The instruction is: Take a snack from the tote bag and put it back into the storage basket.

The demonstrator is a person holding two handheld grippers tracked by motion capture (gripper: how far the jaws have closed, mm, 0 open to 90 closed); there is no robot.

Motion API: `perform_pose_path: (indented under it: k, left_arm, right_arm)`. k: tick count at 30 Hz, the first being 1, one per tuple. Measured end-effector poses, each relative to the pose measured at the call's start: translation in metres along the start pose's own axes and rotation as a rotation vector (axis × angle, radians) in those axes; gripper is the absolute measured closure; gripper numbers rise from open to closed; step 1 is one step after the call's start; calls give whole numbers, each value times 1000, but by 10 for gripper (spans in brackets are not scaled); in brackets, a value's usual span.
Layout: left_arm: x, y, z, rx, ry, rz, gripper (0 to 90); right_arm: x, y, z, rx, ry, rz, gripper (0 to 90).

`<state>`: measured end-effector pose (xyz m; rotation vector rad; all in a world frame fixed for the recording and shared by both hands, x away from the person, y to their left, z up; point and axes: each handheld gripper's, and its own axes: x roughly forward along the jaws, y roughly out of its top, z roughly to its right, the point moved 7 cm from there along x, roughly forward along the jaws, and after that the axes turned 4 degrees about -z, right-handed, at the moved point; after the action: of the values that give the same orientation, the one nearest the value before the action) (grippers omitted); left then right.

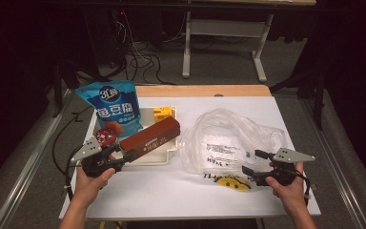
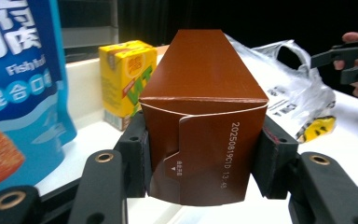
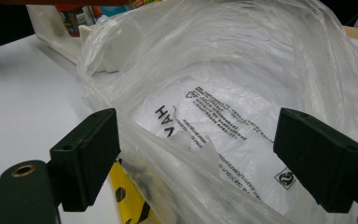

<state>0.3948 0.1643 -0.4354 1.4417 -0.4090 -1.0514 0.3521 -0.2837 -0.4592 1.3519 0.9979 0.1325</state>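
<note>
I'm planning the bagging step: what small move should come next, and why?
Probably close the open right gripper on the plastic bag rim that lies between its jaws, to hold the mouth open. The left gripper already clamps the brown box over the tray.

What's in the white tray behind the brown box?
Behind the brown box, the white tray holds a yellow drink carton and a blue snack bag. The box hides whatever lies directly behind it in the left gripper view.

Brown box [image 2: 204, 135] reads "20250819C1D 13:49"; blue pouch [image 2: 16, 93], "Fish tofu".
</note>
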Motion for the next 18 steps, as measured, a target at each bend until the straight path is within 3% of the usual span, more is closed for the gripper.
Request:
perform_pose_path:
  k: [9, 18]
  left_arm:
    - [-1, -12, -14, -28, 45, -20, 483]
    - [8, -23, -18, -28, 55, -69, 483]
  right_arm:
    - [0, 0, 0, 3, 0, -1, 148]
    - [1, -1, 0, -3, 1, -4, 148]
